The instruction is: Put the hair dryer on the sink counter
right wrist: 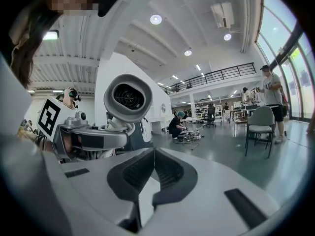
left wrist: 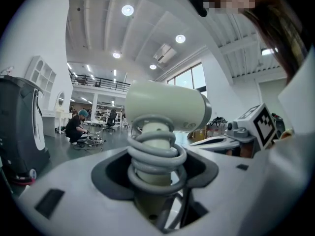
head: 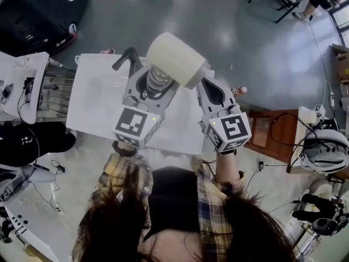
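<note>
At the far left there is a white table (head: 22, 86) with wires on it. Next to it is the white sink counter (head: 98, 113). A black tap (head: 128, 57) stands at its far edge.

The left gripper (head: 152, 83) is up in the air over the counter. Its jaws are closed on the handle of the hair dryer (head: 173, 59). A gray cord (left wrist: 156, 154) is wound round and round the handle, just above the jaws. The big cream head of the dryer sits on top of the handle. It is above the far right part of the counter and does not touch it. In the left gripper view the dryer stands almost straight up between the jaws.

Just to the right is the right gripper (head: 214, 91). It is beside the dryer, over the right edge of the counter. Its jaws are closed tip to tip, and nothing is between them. From its own view you can see the round open end of the dryer up on the left.

Further right, past the counter, is a brown wooden table (head: 272, 132).
</note>
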Available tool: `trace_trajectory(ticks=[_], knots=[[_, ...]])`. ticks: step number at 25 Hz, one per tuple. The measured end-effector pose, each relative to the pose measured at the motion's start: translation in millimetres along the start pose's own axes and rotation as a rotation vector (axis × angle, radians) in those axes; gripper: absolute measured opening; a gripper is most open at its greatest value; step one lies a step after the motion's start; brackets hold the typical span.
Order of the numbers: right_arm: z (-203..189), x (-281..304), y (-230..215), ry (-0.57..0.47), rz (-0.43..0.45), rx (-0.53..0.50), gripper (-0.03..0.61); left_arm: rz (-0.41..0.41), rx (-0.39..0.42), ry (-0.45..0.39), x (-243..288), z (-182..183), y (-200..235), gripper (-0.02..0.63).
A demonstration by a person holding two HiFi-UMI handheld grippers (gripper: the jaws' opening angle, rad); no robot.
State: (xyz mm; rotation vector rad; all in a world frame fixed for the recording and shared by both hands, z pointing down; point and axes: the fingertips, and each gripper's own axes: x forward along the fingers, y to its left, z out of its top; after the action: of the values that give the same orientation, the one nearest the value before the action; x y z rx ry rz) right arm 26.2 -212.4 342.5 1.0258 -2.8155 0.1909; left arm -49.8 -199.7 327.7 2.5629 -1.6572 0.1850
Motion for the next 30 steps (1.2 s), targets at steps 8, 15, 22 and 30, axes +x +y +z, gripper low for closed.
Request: trace_trajectory(ticks=[8, 15, 22, 30], knots=[[-12.0, 14.2, -1.0, 0.041, -0.037, 0.002, 0.015, -0.031, -0.014, 0.043, 8.7, -17.3, 14.0, 0.272], [-25.2, 11.9, -16.1, 0.070, -0.084, 0.016, 0.015, -0.071, -0.002, 0.088, 27.8, -33.5, 14.1, 0.272], [-39.4, 9.6, -29.9, 0.114, -0.116, 0.027, 0.015, -0.160, 0.071, 0.159, 55.4, -52.2, 4.8, 0.272], [-67.6, 13.4, -33.0, 0.189, -0.099, 0.049, 0.015, -0.235, 0.111, 0.232, 82.7, -81.6, -5.8, 0.272]])
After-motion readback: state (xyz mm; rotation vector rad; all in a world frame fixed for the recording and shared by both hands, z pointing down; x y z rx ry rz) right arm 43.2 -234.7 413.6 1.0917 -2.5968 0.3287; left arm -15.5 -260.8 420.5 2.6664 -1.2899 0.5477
